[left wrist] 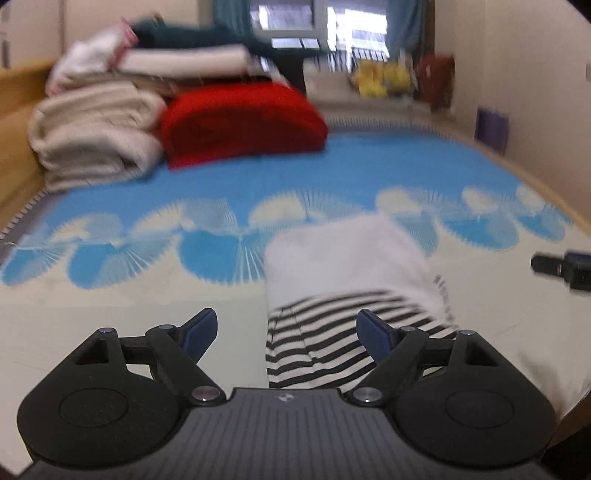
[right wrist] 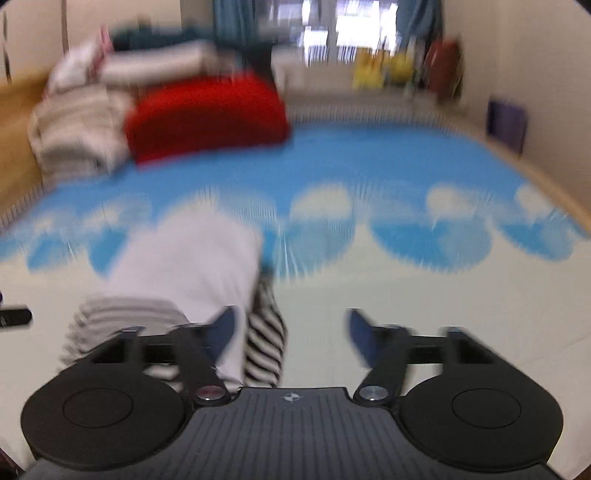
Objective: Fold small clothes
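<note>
A small white garment with black-and-white striped edges (left wrist: pixel 351 273) lies folded on the bed's blue and cream sheet (left wrist: pixel 147 258). My left gripper (left wrist: pixel 286 328) is open and empty, just above the garment's near left corner. The garment also shows in the right wrist view (right wrist: pixel 188 266), blurred. My right gripper (right wrist: pixel 290 328) is open and empty at the garment's near right edge. The right gripper's tip shows at the far right of the left wrist view (left wrist: pixel 561 269).
A folded red blanket (left wrist: pixel 243 122) and a stack of beige and white bedding (left wrist: pixel 96 136) sit at the bed's far left. A wall (left wrist: pixel 535 92) runs along the right side. A window (left wrist: pixel 317 26) with clutter below is at the far end.
</note>
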`<action>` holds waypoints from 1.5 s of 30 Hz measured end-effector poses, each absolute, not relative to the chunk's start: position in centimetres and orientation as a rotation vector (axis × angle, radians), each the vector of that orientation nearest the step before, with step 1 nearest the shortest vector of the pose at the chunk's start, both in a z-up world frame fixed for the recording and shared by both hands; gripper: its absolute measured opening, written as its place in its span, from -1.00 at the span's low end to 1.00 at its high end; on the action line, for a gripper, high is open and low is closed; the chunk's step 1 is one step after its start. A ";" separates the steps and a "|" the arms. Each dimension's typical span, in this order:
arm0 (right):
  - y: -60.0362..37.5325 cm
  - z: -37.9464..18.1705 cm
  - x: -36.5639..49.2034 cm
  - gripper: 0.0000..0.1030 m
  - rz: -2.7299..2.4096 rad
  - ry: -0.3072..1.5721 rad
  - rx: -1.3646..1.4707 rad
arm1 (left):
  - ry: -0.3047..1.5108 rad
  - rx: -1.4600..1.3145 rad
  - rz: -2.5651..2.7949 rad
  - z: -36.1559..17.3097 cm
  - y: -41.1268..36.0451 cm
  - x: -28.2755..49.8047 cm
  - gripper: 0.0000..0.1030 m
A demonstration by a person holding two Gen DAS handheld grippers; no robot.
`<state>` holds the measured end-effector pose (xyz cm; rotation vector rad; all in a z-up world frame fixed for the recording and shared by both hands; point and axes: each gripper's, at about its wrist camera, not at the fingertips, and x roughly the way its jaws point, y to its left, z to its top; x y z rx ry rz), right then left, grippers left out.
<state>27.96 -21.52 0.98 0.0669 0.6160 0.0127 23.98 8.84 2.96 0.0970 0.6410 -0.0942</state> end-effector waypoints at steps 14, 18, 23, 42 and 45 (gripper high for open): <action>-15.5 1.3 14.4 0.94 0.063 0.618 -0.047 | 0.797 -0.010 -0.066 -0.6 4.9 13.2 0.69; -15.4 0.6 15.1 0.94 0.066 0.668 -0.025 | 0.788 0.029 -0.040 -1.4 4.5 14.1 0.74; -15.2 -0.1 15.9 0.94 0.060 0.699 0.025 | 0.798 -0.018 -0.047 -1.8 4.6 14.7 0.74; -13.2 -0.2 16.4 0.96 0.087 0.680 -0.012 | 0.786 -0.044 -0.016 -2.0 5.5 15.3 0.88; -13.1 -0.2 16.4 0.96 0.086 0.680 -0.011 | 0.787 -0.044 -0.017 -2.0 5.6 15.3 0.88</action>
